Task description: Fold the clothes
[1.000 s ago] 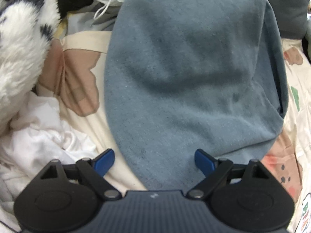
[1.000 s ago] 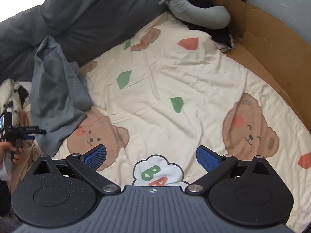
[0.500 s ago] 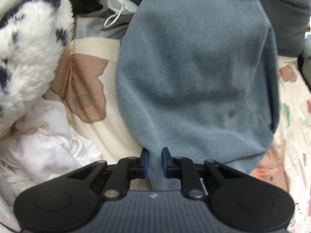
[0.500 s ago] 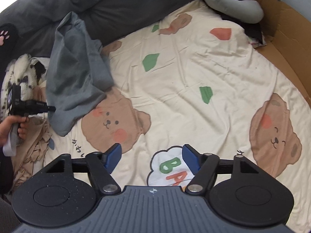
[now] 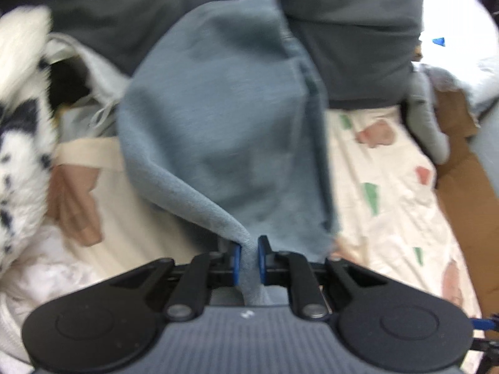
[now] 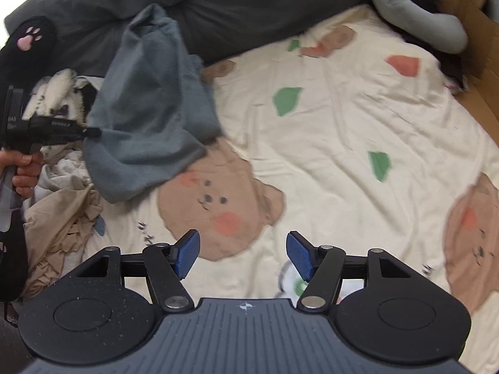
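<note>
A blue-grey garment [image 5: 224,131] lies bunched at the left of the bed sheet, partly draped up against a dark grey duvet. My left gripper [image 5: 248,260] is shut on the garment's near edge and lifts it a little. In the right wrist view the same garment [image 6: 146,109] sits at the upper left with the left gripper [image 6: 90,132] clamped on its left edge. My right gripper [image 6: 241,255] is open and empty, hovering over the bear print on the cream sheet [image 6: 327,143], well to the right of the garment.
A dark grey duvet [image 6: 237,9] runs along the far side. A black-and-white fluffy item [image 5: 18,124], white cloth [image 5: 46,277] and beige crumpled cloth [image 6: 59,227] lie at the left. A grey neck pillow [image 6: 418,15] and cardboard [image 6: 480,71] are at the far right.
My left gripper closed on the garment's edge and has pulled it up and back. My right gripper has moved left toward the garment and narrowed a little, still open.
</note>
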A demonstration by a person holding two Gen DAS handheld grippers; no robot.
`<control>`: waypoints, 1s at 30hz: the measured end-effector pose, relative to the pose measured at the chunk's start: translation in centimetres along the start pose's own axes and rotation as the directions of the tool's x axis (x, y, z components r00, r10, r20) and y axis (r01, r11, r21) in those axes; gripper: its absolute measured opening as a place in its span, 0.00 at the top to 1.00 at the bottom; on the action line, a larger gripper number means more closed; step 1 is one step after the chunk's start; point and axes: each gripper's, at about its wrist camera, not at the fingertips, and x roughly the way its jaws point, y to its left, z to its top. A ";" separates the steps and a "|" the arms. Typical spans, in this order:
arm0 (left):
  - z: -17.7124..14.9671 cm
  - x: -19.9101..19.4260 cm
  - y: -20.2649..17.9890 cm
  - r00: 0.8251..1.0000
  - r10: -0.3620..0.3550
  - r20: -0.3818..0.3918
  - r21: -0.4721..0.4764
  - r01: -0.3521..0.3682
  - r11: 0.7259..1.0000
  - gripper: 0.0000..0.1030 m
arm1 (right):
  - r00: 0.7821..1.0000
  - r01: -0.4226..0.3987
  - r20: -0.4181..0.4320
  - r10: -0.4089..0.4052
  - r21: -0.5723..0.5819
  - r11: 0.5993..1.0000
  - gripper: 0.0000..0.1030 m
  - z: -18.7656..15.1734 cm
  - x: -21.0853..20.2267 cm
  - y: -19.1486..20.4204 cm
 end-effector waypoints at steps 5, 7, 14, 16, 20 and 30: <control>0.2 0.5 -2.9 0.998 -0.069 0.011 0.053 0.068 0.996 0.89 | 0.998 -0.055 0.040 0.057 -0.043 0.998 0.26 1.1 1.5 2.4; 0.1 0.1 -4.4 0.994 -0.110 0.006 0.080 0.109 0.991 0.89 | 0.996 -0.071 0.056 0.075 -0.065 0.995 0.25 1.5 2.0 3.4; -1.1 0.0 -9.9 0.976 -0.215 -0.044 0.139 0.219 0.966 0.89 | 0.980 -0.156 0.114 0.166 -0.098 0.983 0.24 2.8 3.6 6.4; -1.5 0.0 -11.0 0.968 -0.244 -0.056 0.137 0.249 0.959 0.89 | 0.976 -0.166 0.125 0.180 -0.116 0.979 0.23 2.8 3.8 7.3; -2.3 -0.4 -12.9 0.951 -0.301 -0.075 0.141 0.309 0.941 0.90 | 0.971 -0.169 0.148 0.187 -0.129 0.977 0.23 2.7 4.1 8.3; -4.0 -0.6 -15.8 0.897 -0.422 -0.131 0.083 0.434 0.897 0.90 | 0.959 -0.141 0.227 0.170 -0.138 0.980 0.24 1.9 4.0 8.4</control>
